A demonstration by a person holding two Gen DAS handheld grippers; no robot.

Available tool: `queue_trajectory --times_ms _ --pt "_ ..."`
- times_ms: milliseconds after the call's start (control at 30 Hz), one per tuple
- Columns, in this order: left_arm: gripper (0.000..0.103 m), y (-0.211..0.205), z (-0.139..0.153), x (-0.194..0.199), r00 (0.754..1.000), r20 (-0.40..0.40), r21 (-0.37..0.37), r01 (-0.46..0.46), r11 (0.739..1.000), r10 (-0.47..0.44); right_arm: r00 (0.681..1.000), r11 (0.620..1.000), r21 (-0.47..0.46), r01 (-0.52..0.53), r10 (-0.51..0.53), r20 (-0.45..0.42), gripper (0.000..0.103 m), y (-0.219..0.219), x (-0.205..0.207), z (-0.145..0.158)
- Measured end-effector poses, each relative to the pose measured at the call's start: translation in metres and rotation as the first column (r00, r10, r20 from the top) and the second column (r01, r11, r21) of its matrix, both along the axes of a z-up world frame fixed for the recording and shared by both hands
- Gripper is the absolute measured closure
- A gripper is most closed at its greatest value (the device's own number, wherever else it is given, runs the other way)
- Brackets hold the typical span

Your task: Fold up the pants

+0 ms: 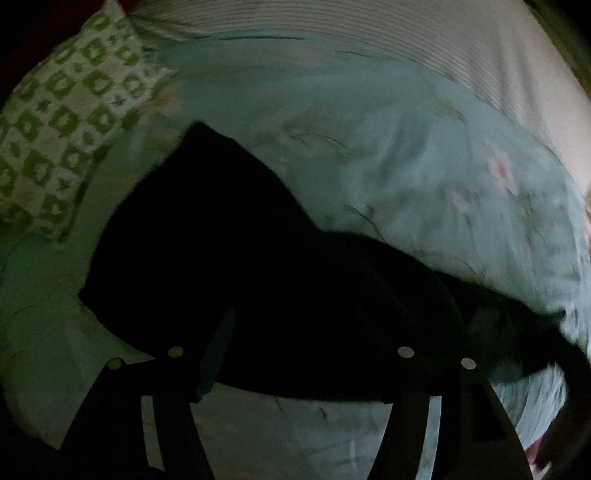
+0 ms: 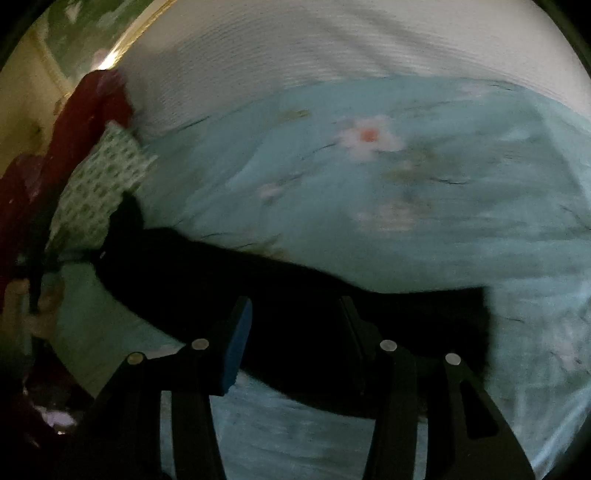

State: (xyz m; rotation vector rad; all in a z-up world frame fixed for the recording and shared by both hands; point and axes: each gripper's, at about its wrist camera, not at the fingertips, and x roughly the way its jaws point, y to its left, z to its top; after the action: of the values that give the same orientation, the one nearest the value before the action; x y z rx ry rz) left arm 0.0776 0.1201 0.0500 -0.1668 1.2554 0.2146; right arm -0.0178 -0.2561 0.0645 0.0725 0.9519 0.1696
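Note:
Black pants (image 1: pixel 221 240) lie spread over a light blue flowered bedsheet (image 1: pixel 369 147), a long dark shape running from upper left to lower right. My left gripper (image 1: pixel 314 332) hangs over them pointing steeply down, jaws wide apart and nothing pinched between them. In the right wrist view the pants (image 2: pixel 184 266) stretch across the sheet (image 2: pixel 406 221) to a squared end at the right. My right gripper (image 2: pixel 295 306) stands above their middle, its blue pad (image 2: pixel 240 343) well clear of the other finger, no cloth gripped.
A green-and-white patterned pillow (image 1: pixel 62 122) (image 2: pixel 99 184) lies just beyond the pants' far end. A white ribbed cloth (image 1: pixel 369 33) (image 2: pixel 295 48) covers the back of the bed. Dark red fabric (image 2: pixel 85 122) and a person's hand (image 2: pixel 44 306) show at the left edge.

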Motion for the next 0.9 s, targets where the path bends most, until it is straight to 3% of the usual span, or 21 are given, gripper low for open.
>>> queue_trajectory --times_ms 200,367,533,633,700,800,900 --pt "0.037 0.021 0.001 0.048 0.993 -0.076 0.068 -0.086 0.994 0.091 0.985 0.984 0.04 -0.172 0.173 -0.026 0.054 0.069 0.02 -0.015" --pt "0.034 0.013 -0.004 0.075 0.988 -0.124 0.126 -0.081 0.989 0.097 0.955 0.955 0.066 -0.289 0.292 -0.048 0.054 0.123 0.039 -0.028" --pt "0.037 0.018 -0.03 0.09 0.974 -0.202 0.176 -0.068 0.982 0.104 0.918 0.92 0.063 -0.388 0.391 -0.062 0.054 0.169 0.054 -0.038" --pt "0.057 0.028 -0.034 0.09 0.975 -0.194 0.167 -0.076 0.983 0.108 0.905 0.908 0.052 -0.416 0.419 -0.074 0.054 0.184 0.063 -0.044" --pt "0.084 0.034 -0.033 0.086 0.978 -0.179 0.142 -0.079 0.987 0.104 0.898 0.902 0.045 -0.43 0.432 -0.081 0.054 0.194 0.071 -0.049" --pt "0.095 0.045 -0.026 0.078 0.985 -0.137 0.071 -0.098 0.993 0.107 0.889 0.894 0.036 -0.447 0.449 -0.088 0.054 0.204 0.081 -0.051" --pt "0.096 0.054 -0.014 0.065 0.991 -0.073 0.0 -0.112 0.994 0.111 0.879 0.884 0.021 -0.468 0.468 -0.091 0.054 0.216 0.094 -0.055"
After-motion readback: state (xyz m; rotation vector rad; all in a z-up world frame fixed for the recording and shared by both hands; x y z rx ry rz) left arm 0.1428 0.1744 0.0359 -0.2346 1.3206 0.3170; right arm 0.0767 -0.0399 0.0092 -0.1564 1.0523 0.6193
